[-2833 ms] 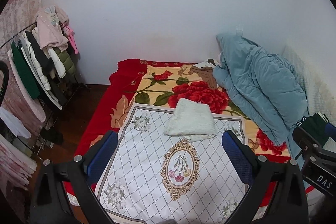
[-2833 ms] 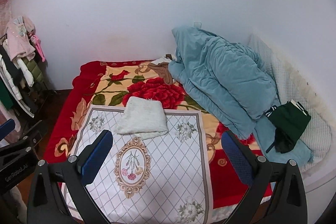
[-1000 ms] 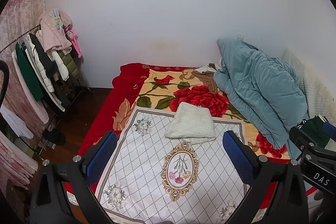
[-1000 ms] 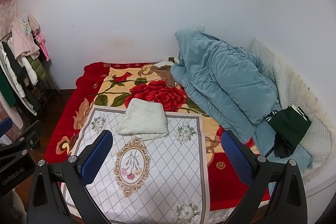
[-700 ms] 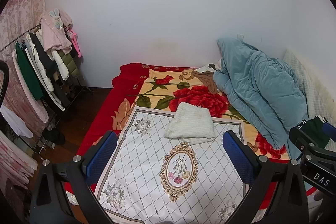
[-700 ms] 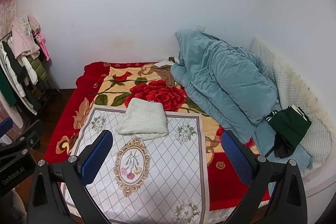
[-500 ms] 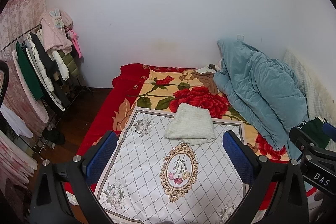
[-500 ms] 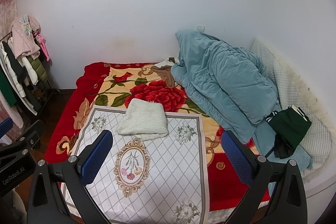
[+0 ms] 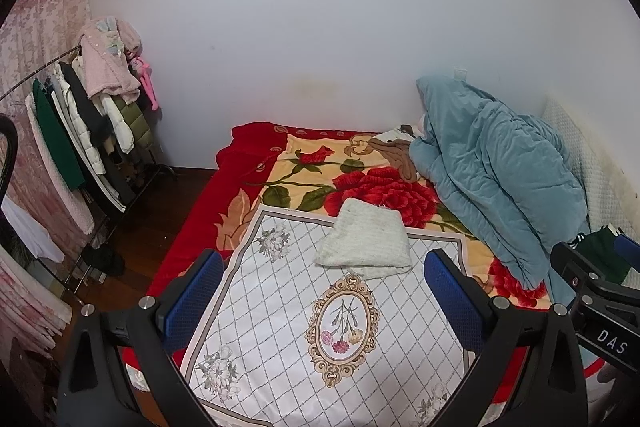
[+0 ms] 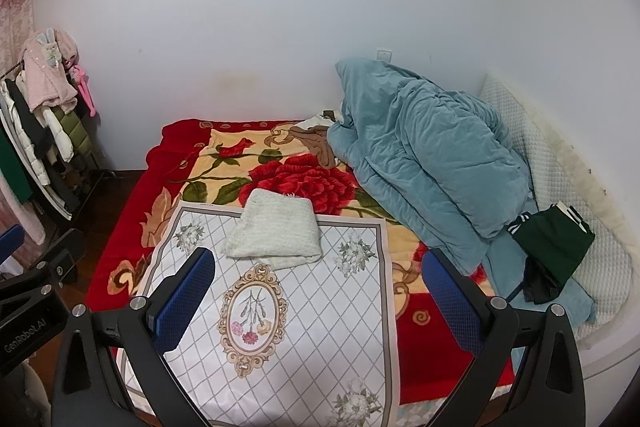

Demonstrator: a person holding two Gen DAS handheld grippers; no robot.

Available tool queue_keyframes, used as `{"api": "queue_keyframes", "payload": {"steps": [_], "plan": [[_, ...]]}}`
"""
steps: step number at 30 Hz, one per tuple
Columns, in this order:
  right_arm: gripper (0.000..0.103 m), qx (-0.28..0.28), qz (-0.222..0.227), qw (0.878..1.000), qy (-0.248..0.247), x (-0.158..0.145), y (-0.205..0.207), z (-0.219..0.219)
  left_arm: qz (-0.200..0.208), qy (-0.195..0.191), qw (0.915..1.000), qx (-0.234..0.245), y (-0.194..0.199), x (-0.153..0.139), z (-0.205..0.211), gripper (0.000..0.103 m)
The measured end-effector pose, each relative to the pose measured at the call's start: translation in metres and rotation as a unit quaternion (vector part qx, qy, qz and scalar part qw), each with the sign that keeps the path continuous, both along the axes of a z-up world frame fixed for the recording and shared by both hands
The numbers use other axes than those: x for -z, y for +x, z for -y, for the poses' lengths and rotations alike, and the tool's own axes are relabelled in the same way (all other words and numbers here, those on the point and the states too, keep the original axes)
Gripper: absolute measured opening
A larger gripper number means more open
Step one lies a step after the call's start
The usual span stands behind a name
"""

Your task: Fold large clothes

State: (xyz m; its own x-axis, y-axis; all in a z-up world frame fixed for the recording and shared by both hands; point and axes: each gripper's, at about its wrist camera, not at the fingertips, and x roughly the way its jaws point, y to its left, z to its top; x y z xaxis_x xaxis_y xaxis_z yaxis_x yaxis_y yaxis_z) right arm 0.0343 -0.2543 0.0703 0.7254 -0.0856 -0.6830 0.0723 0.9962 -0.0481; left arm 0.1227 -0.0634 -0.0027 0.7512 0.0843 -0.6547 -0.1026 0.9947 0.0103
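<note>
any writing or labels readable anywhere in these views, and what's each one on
"DAS" – white letters on the black body of the right gripper, seen at the lower right edge of the left wrist view.
"GenRobot.AI" – pale letters on the black body of the left gripper, at the lower left edge of the right wrist view.
No other text is legible.

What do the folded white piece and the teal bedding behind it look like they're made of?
The folded white garment looks like a fuzzy knit or fleece: matte, nubbly surface, soft rounded edges. The teal quilt seems to be padded velvet-like fabric: slight sheen, stitched channels, puffy folds. Neither can be confirmed from this far off.
</note>
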Motion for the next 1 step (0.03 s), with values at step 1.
{"api": "queue_keyframes", "payload": {"steps": [1], "plan": [[0.103,0.001,0.000,1.000,0.000,-0.0008,-0.0009,0.0010,0.001,-0.002,1.0000,-0.001,0.0002,-0.0005,-0.0007,0.103]]}}
